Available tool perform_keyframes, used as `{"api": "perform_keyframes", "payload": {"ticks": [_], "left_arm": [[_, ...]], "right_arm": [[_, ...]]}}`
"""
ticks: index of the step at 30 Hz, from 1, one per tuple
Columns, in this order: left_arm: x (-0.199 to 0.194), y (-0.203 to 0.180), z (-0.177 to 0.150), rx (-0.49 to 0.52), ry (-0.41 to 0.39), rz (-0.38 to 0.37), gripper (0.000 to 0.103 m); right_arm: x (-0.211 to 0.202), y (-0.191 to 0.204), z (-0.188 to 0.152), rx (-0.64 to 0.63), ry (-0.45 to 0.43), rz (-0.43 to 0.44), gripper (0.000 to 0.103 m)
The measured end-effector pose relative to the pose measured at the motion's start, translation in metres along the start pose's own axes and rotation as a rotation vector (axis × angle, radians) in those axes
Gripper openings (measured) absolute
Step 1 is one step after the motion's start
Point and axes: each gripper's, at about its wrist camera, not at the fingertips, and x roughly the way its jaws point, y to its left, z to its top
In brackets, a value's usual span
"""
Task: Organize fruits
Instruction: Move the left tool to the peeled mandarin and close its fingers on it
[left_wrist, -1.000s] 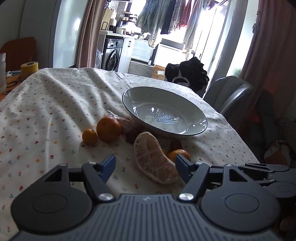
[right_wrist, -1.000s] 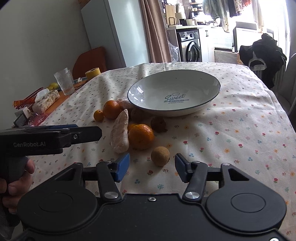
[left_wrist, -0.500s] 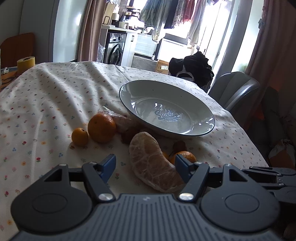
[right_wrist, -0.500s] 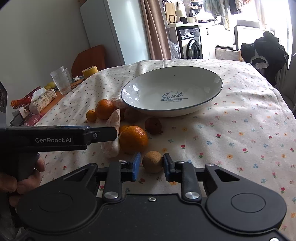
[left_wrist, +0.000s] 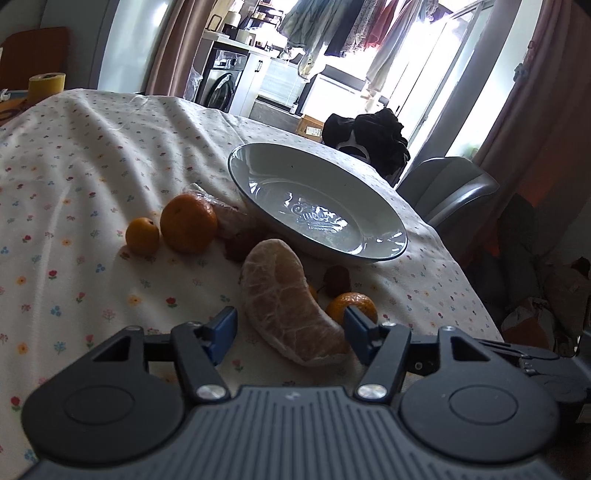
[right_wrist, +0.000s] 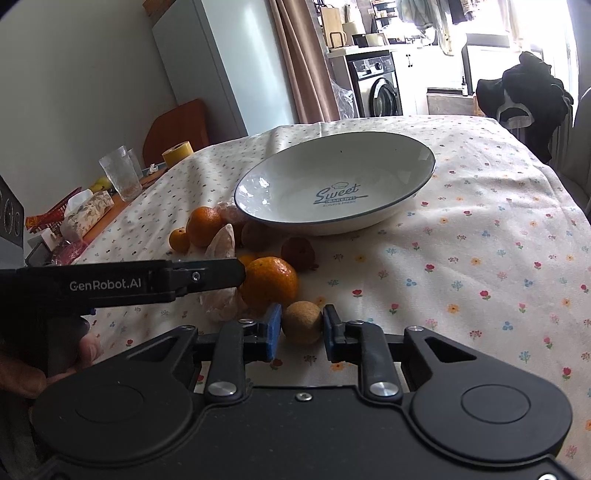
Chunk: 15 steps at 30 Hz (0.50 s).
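A peeled pomelo segment (left_wrist: 288, 306) lies on the flowered tablecloth between the jaws of my left gripper (left_wrist: 290, 326). The jaws are closing; the right pad is at the segment's edge and the left pad stands clear of it. My right gripper (right_wrist: 301, 326) is shut on a small round brown fruit (right_wrist: 302, 321) on the cloth. Behind both stands an empty white bowl (right_wrist: 369, 221) (left_wrist: 236, 173). Beside it lie oranges (left_wrist: 188, 223) (right_wrist: 271, 282), a small one (left_wrist: 142, 236) and dark red fruits (right_wrist: 299, 253).
A glass (right_wrist: 120, 177), a yellow tape roll (right_wrist: 177, 153) and a tissue pack (right_wrist: 86, 212) sit along the table's left side. A grey chair (left_wrist: 450, 192) with a black garment (right_wrist: 528, 99) stands at the far right edge. A hand (right_wrist: 22, 373) holds the left gripper.
My right gripper closed its jaws onto the brown fruit. My left gripper came nearer to the pomelo segment and its jaws have narrowed around it.
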Motion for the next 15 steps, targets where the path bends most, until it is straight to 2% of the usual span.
{"api": "perform_keyframes", "payload": {"ticks": [3,8,13,15], "left_arm": [[0.003,0.002,0.006,-0.026,-0.005,0.009,0.053],[0.012,0.009,0.015,-0.061,0.007,0.035,0.051],[0.016,-0.005,0.011,0.018,0.011,0.073,0.05],[0.016,-0.008,0.008,0.032,0.005,0.079,0.045]], "right_arm": [[0.0,0.0,-0.001,0.001,0.001,-0.001,0.023],[0.0,0.006,0.0,-0.014,0.003,0.009,0.023],[-0.001,0.009,0.001,-0.026,0.003,0.01,0.023],[0.0,0.009,0.001,-0.025,0.004,0.009,0.023]]}}
